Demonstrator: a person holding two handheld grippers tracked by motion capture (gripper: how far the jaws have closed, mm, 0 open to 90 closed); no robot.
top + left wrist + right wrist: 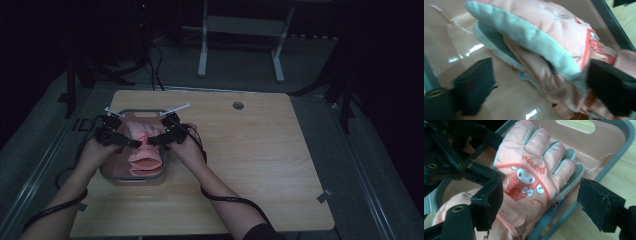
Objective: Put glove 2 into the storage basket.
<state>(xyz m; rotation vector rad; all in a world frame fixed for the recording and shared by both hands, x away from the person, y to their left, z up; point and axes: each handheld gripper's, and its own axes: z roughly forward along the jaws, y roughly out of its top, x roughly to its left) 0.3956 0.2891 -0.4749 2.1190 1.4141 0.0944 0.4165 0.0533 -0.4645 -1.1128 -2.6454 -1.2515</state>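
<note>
A pair of pink gloves [145, 150] lies stacked in a shallow pink tray with a grey rim [135, 111] at the left of the wooden table. The top glove [529, 162] lies flat, fingers spread, with a cartoon bunny patch on its back. My left gripper [131, 144] comes in from the tray's left and my right gripper [151, 141] from its right, tips close together over the gloves. In the left gripper view the open jaws [541, 86] straddle the grey-edged glove cuff [536, 32] without pressing it. My right gripper [545, 202] stands open above the glove's wrist.
The tray's rim [621, 142] lies just beyond the glove fingertips. Bare wooden table [260, 165] stretches right of the tray, with a round cable hole [238, 105] near the back edge. Black cables trail from both grippers toward the front. A white table frame [202, 50] stands on the floor behind.
</note>
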